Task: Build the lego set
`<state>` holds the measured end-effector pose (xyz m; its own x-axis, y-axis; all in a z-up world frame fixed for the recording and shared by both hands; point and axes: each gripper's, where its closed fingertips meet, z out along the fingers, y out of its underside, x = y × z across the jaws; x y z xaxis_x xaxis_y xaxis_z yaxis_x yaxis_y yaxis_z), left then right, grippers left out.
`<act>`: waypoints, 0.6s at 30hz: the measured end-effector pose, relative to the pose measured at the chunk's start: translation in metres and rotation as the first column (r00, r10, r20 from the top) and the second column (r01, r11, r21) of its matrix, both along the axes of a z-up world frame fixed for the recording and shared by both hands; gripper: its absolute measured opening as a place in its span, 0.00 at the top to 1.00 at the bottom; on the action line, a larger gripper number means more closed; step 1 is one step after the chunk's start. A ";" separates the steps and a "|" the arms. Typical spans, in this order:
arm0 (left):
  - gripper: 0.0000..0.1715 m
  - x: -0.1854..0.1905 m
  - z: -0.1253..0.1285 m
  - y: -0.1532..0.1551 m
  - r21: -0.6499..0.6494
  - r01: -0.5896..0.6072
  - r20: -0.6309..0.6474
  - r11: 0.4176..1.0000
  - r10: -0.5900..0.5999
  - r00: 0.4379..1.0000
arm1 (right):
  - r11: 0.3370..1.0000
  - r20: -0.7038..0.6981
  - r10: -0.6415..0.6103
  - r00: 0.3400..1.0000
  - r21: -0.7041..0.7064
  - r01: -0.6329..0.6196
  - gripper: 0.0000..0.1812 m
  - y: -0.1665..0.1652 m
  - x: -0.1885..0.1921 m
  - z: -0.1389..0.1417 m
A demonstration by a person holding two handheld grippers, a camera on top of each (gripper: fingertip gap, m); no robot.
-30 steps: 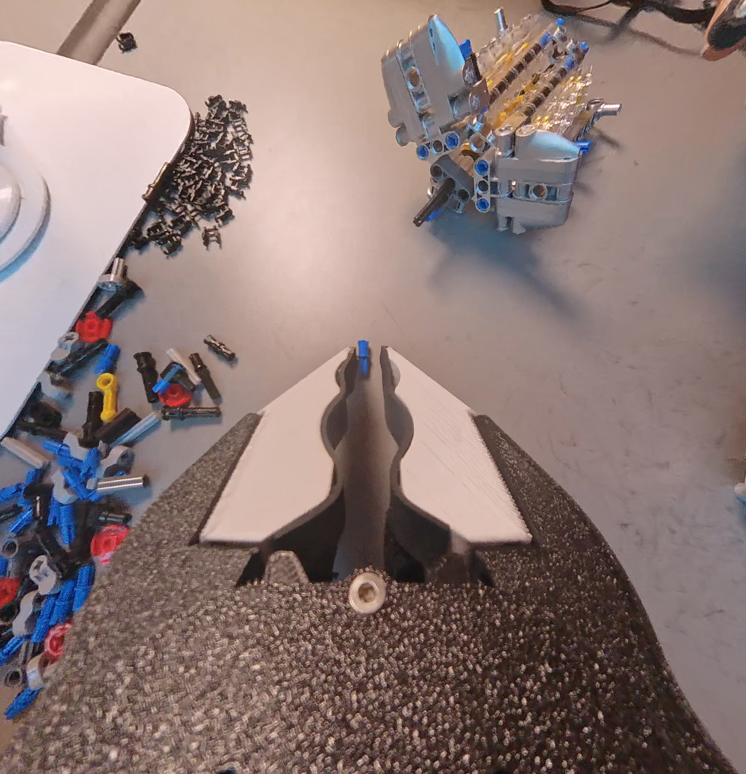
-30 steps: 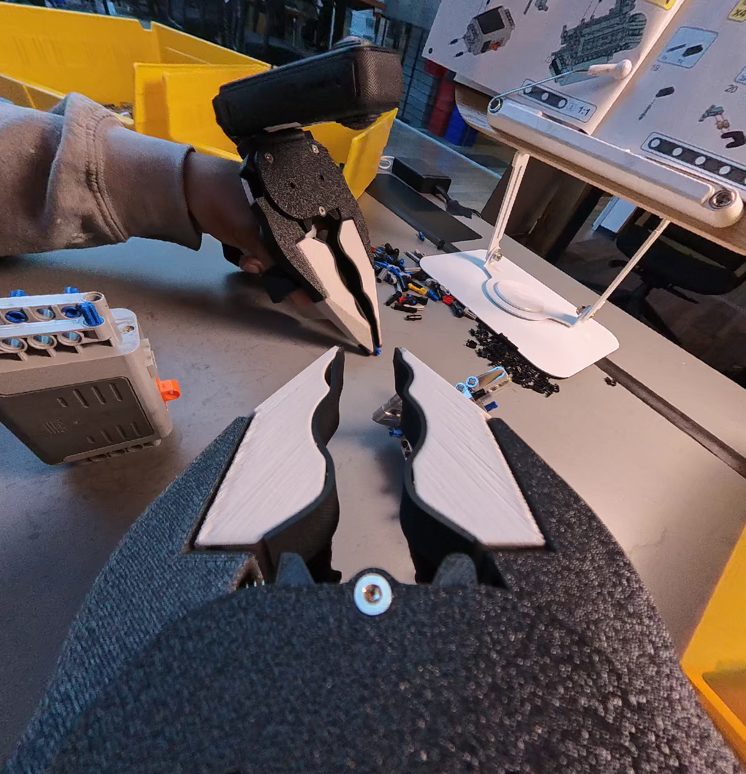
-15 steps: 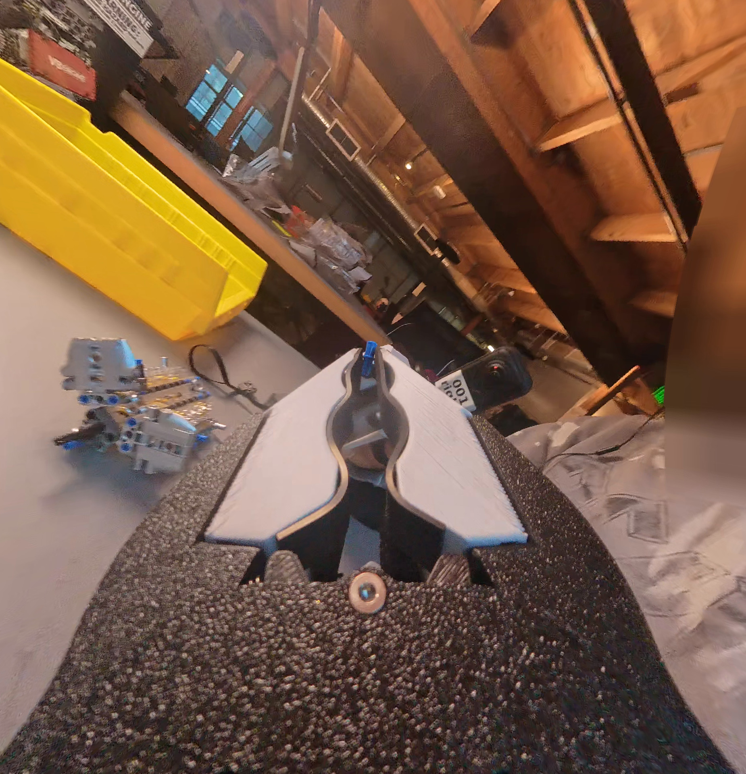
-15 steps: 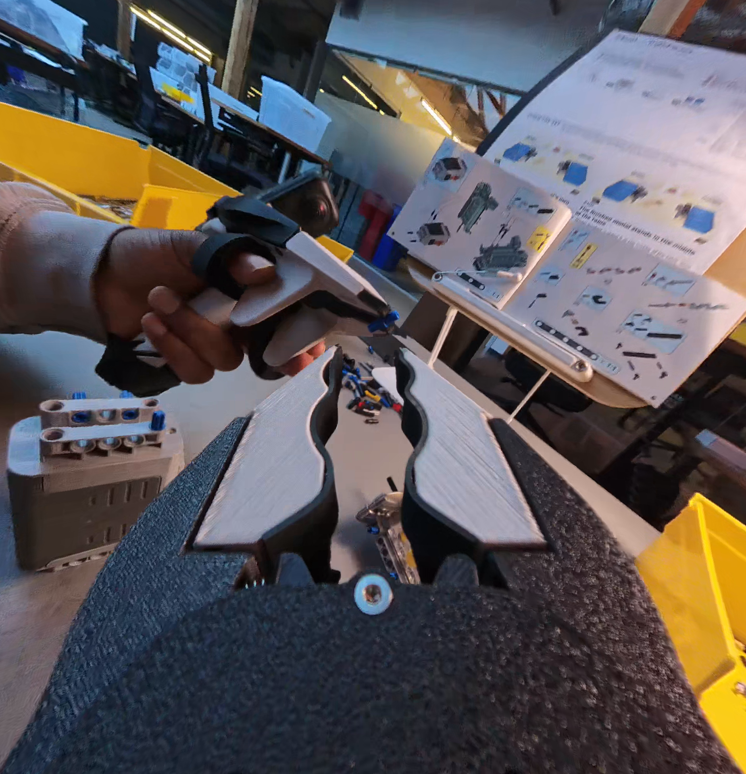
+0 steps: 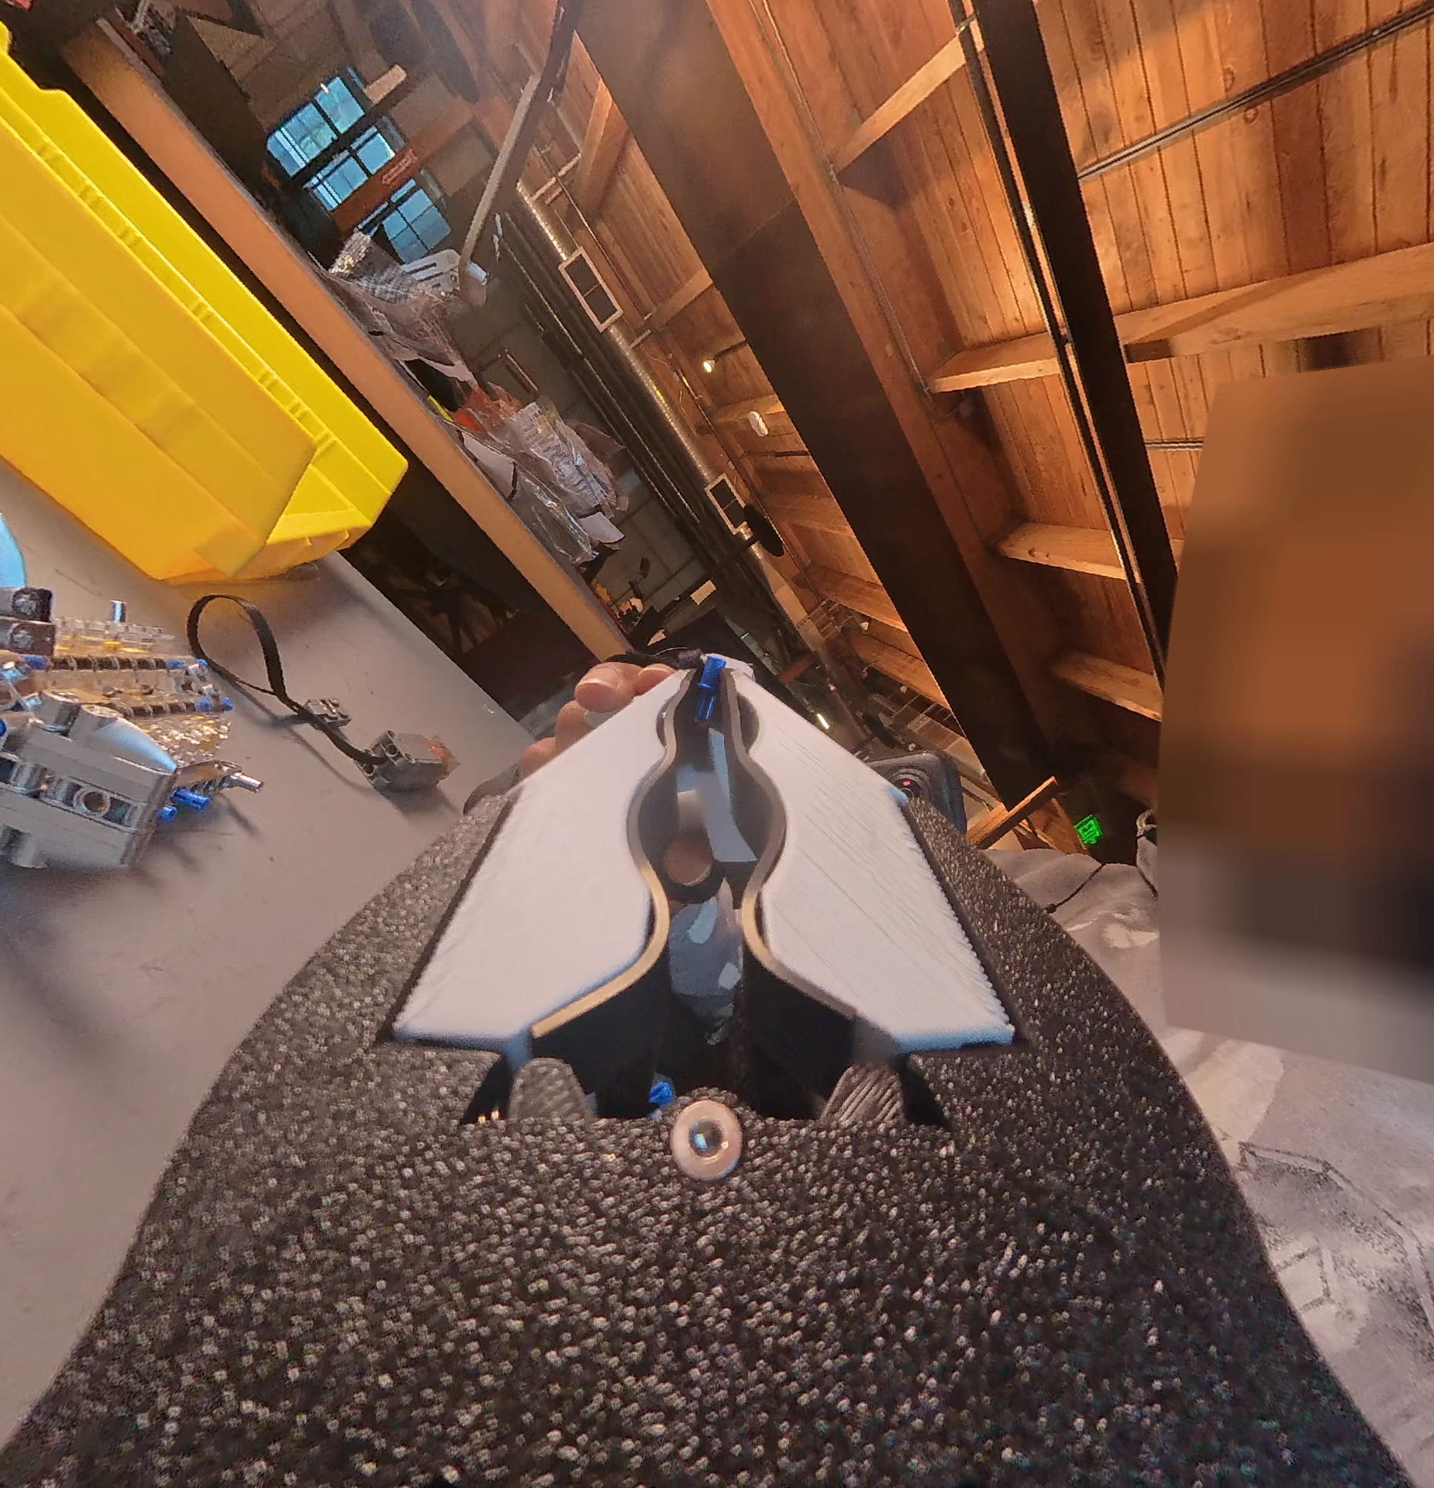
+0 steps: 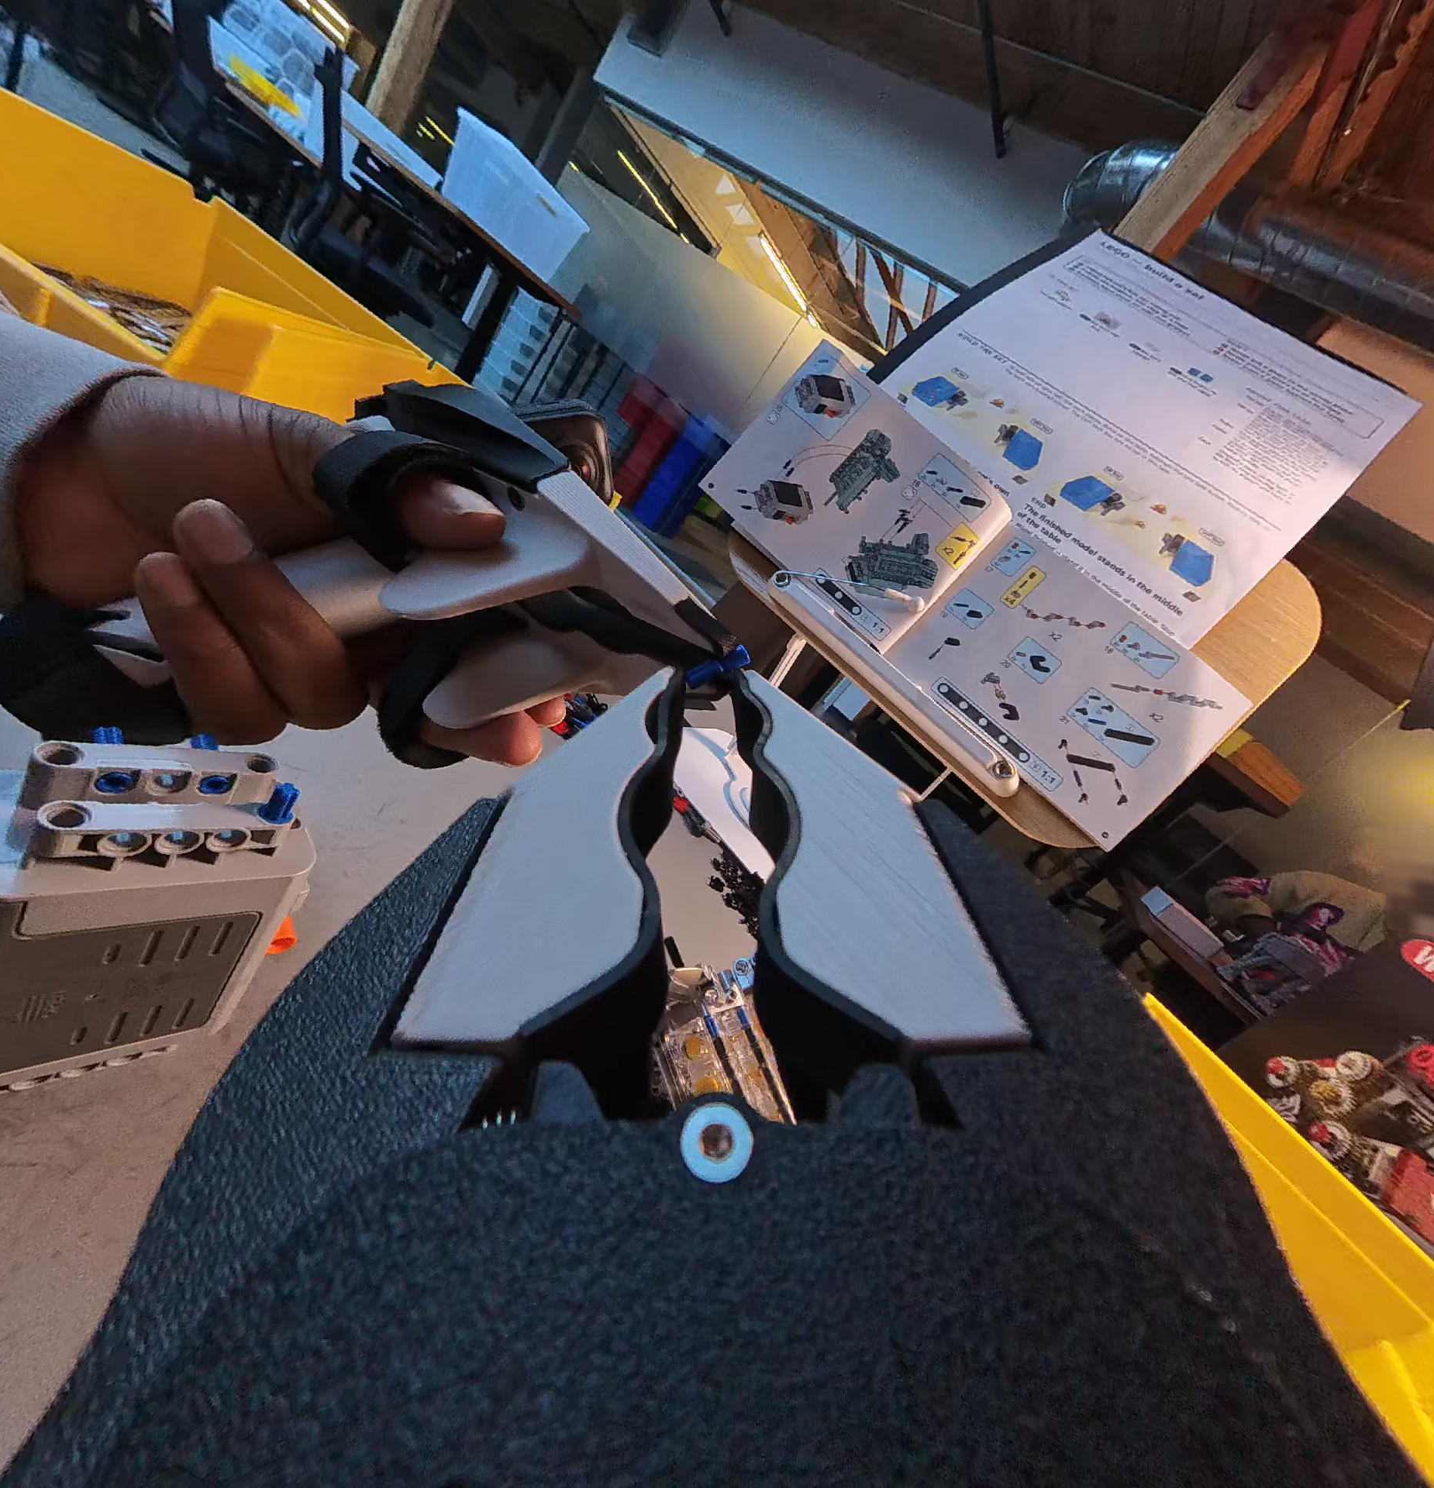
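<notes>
Left jaws pinch a blue pin; right jaws gape narrowly beside it.

Above the matt grey table, rough wooden ceiling planks look warm. On the table, glossy yellow plastic bins and a smooth grey plastic box. Beyond the table, matt paper sheets rest on a smooth wooden board.

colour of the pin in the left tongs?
Blue pin, pinched at the left tongs tips; clearest in left wrist view.
</notes>
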<state>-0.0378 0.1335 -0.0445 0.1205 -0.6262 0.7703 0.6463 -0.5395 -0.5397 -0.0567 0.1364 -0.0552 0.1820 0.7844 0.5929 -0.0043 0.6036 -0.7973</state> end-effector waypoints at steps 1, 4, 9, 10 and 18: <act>0.98 0.000 0.000 0.000 -0.005 0.001 0.005 1.000 -0.001 1.000 | 1.000 0.002 0.001 1.000 0.008 -0.001 0.94 0.000 0.000 0.000; 0.98 -0.001 -0.001 -0.001 -0.013 -0.005 0.002 1.000 0.005 1.000 | 1.000 0.009 0.009 1.000 0.021 -0.010 0.95 -0.002 0.001 -0.002; 1.00 -0.007 -0.003 -0.004 -0.015 -0.031 -0.008 0.999 0.030 1.000 | 1.000 -0.003 0.018 1.000 0.025 -0.018 0.98 -0.003 0.005 0.001; 1.00 -0.007 -0.003 -0.005 -0.014 -0.028 -0.008 1.000 0.028 1.000 | 0.999 0.001 0.028 1.000 0.023 -0.028 0.98 -0.005 0.005 0.000; 1.00 -0.009 -0.007 -0.014 0.007 -0.025 -0.035 1.000 0.025 0.999 | 0.995 0.009 0.101 0.995 -0.018 -0.101 0.98 -0.016 0.008 -0.001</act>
<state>-0.0467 0.1196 -0.0518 0.1632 -0.6278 0.7611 0.6398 -0.5199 -0.5660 -0.0483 0.1203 -0.0563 0.0958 0.8088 0.5803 -0.0567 0.5864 -0.8080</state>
